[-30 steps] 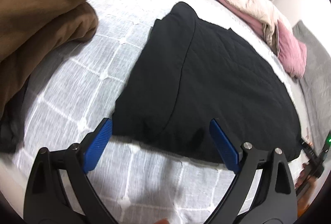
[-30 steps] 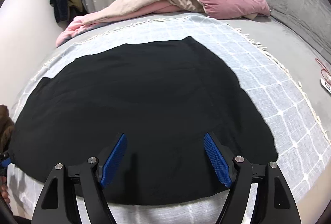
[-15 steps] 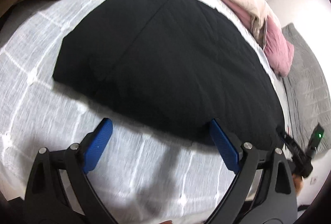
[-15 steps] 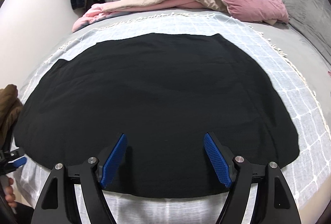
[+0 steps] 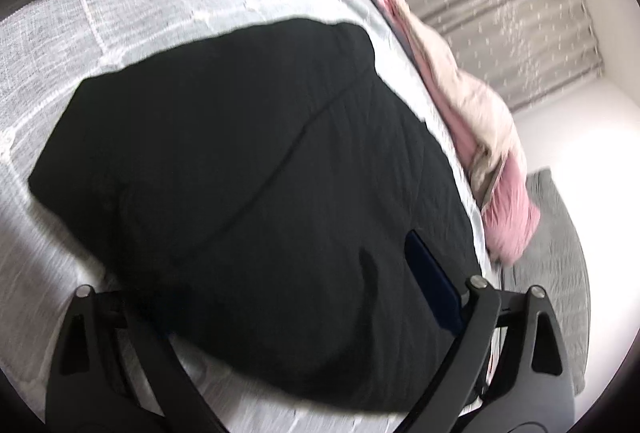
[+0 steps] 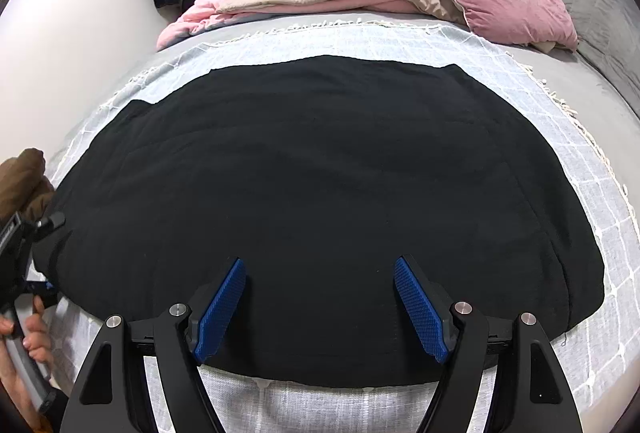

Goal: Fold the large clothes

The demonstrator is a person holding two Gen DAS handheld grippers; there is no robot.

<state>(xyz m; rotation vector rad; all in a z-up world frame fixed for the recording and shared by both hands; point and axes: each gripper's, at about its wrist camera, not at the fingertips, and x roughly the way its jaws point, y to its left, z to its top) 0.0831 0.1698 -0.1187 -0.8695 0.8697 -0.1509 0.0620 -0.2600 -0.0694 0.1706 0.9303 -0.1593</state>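
Right tool [image 6: 320, 303] spread wide, empty, over near hem of black garment [image 6: 320, 193]. Left tool [image 5: 288, 297] likewise released at its left end. Garment flat mid-bed [image 6: 580, 193]: soft, limp, light; pinch hem corners.

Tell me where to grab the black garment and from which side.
Pinch the near hem of the black garment, coming in low from the bed's near edge. It lies flat on the checked blanket, so only its edges offer a liftable lip; the right gripper hangs open there.

No readable text, label, brand, number or sign shows anywhere.
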